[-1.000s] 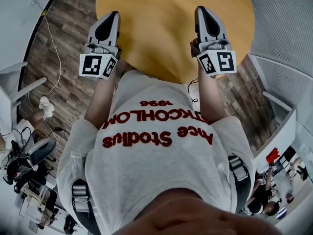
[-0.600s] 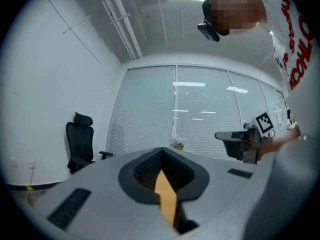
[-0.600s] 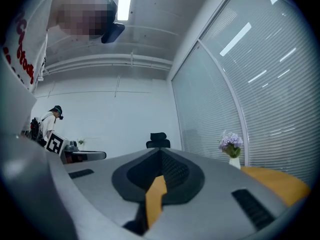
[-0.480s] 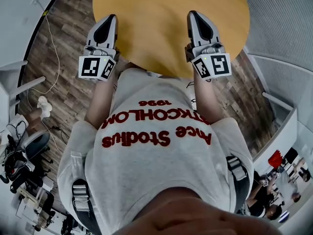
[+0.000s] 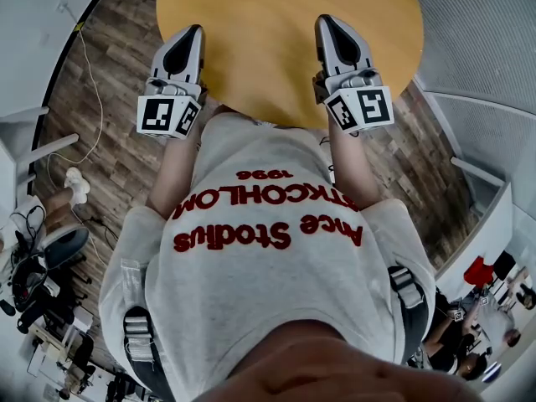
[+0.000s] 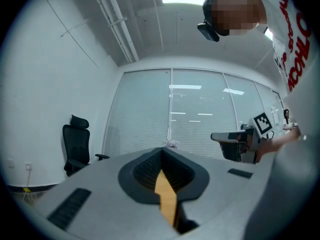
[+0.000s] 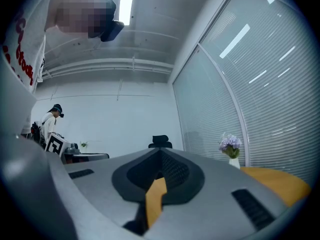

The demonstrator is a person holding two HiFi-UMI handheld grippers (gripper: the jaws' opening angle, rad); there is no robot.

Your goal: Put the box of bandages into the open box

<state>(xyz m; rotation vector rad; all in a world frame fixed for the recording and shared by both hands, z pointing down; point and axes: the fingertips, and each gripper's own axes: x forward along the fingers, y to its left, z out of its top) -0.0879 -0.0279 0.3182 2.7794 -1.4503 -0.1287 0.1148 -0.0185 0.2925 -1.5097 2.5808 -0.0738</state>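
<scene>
Neither the box of bandages nor the open box shows in any view, so I cannot tell where either sits. On the visible part of the round yellow wooden table (image 5: 268, 65) nothing stands. Judging by that, the task is at its very start, with the approach not yet begun and nothing picked up.

From the head view, the table lies at twelve o'clock from the person's grey printed T-shirt (image 5: 268, 258). The grey left gripper (image 5: 193, 32) hangs over the table's near rim at about eleven o'clock. The grey right gripper (image 5: 323, 20) is at about one o'clock, and the two are well apart.

Both tongs are clenched on nothing. In the left gripper view the jaws meet at the tip, with only a sliver of yellow tabletop showing below them. The right gripper view shows the same. Both grippers are tilted up towards the room, not down at the table. The left one faces a black office chair (image 6: 75, 145) at nine o'clock. The right one catches a small white vase of purple flowers (image 7: 230, 149) at three o'clock.

The next move likely calls for looking up across the table to find the box of bandages. One pair of jaws then has to spread before it closes in on the box.
</scene>
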